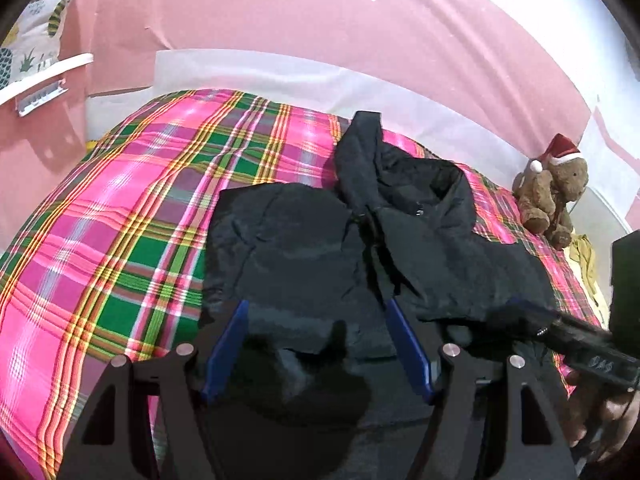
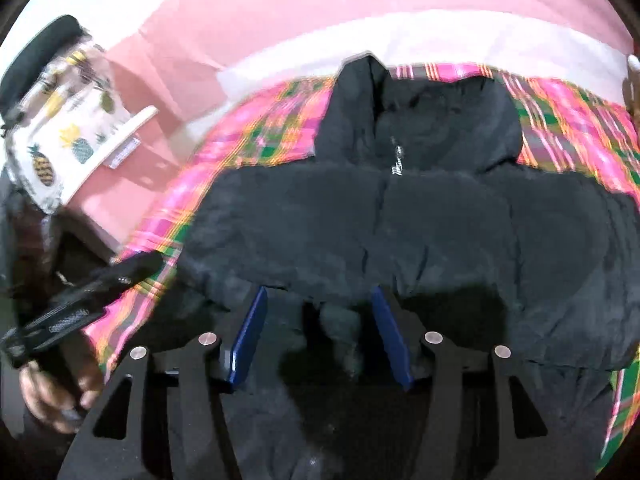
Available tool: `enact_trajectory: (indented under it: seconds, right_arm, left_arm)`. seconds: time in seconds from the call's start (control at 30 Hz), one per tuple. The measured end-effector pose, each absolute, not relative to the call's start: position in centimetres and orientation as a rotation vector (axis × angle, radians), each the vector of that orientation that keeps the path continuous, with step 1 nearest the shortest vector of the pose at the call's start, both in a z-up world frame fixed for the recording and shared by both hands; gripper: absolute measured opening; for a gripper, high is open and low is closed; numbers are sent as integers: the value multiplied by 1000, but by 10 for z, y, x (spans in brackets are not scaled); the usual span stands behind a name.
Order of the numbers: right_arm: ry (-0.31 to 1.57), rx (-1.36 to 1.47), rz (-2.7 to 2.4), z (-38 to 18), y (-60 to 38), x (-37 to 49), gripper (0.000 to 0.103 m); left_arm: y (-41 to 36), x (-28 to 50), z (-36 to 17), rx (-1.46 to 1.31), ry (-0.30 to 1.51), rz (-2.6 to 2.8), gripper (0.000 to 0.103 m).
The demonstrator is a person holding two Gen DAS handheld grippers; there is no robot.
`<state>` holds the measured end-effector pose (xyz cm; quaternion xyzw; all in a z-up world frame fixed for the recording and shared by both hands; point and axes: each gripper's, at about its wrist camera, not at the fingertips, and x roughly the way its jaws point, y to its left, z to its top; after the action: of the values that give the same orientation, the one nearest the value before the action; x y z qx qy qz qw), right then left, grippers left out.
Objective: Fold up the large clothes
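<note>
On the pink-and-green plaid bedspread (image 1: 132, 216) lies the black puffer jacket (image 1: 320, 248), below both tongs. Only the left wrist view shows a brown teddy bear in a Santa hat (image 1: 554, 192) at the bed's far edge. The left gripper (image 1: 318, 312) is spread wide, the right gripper (image 2: 318, 300) likewise parted; jacket fabric lies between their blue fingers (image 2: 250, 336), unpinched. Pink walls surround.

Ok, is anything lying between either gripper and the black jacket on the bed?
Nothing visible. The left gripper and right gripper both stand open right over the black jacket, with only its own fabric between the fingers. The teddy bear sits off beside the jacket.
</note>
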<state>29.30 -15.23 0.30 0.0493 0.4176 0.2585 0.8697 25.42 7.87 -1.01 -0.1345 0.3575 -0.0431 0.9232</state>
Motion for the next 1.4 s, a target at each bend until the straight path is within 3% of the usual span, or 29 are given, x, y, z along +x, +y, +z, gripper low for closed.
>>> enact_trajectory:
  seconds: [0.13, 0.5, 0.67, 0.8, 0.87, 0.93, 0.97, 1.1, 1.23, 1.4]
  right_arm:
    - [815, 132, 453, 10, -183, 299, 56]
    - [946, 71, 384, -52, -185, 316, 55]
    - [949, 108, 423, -37, -198, 313, 55]
    - [830, 141, 393, -6, -228, 307, 55]
    - [794, 140, 328, 4, -249, 309, 54]
    - [791, 132, 250, 5, -272, 316, 49]
    - [803, 134, 211, 2, -284, 321, 48]
    - [864, 128, 107, -24, -312, 342, 36]
    - [920, 108, 111, -57, -308, 356, 36]
    - [936, 50, 98, -56, -302, 358, 35]
  left_arm:
    - [65, 261, -9, -265, 737, -112, 73]
    - [40, 277, -14, -240, 756, -166, 73]
    - [22, 288, 0, -203, 743, -177, 73]
    - [4, 315, 5, -189, 729, -210, 72]
    - [-6, 331, -1, -168, 737, -214, 64]
    - [-13, 348, -20, -131, 798, -180, 44]
    - [-15, 353, -31, -120, 828, -165, 43]
    - [-7, 352, -63, -137, 865, -158, 42]
    - [-11, 346, -70, -112, 862, -141, 43]
    - [-10, 347, -62, -115, 881, -129, 43]
